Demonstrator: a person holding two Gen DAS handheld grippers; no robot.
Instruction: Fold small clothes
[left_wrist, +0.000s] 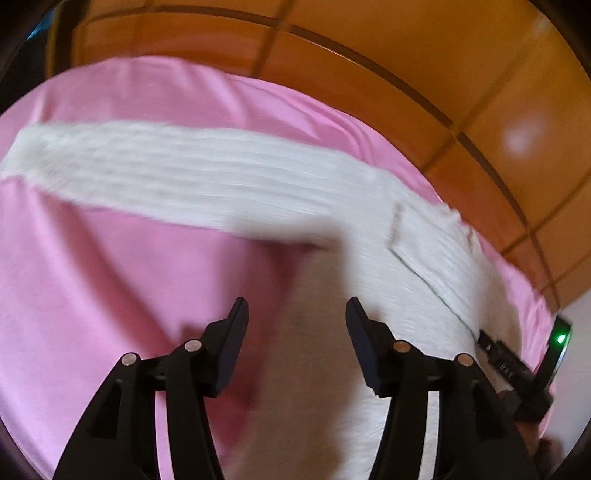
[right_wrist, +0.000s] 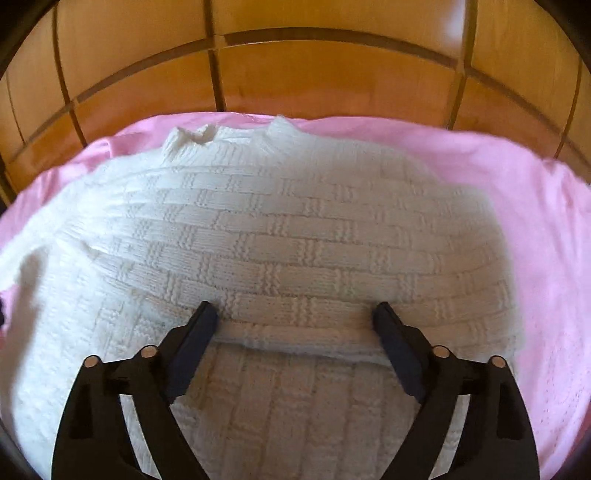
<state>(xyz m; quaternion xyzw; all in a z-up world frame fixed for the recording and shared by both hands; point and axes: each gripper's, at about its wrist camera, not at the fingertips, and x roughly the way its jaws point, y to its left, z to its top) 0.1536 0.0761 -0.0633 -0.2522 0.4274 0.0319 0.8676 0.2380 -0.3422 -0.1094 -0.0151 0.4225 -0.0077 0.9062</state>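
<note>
The white knit sweater (right_wrist: 295, 236) lies spread on the pink sheet (right_wrist: 535, 229). The right claw (right_wrist: 295, 314) gapes wide and empty over a folded edge at 6 o'clock. The left claw (left_wrist: 297, 310) is wide open, holding nothing, with a sleeve (left_wrist: 184, 166) stretching across toward 10 o'clock.
</note>
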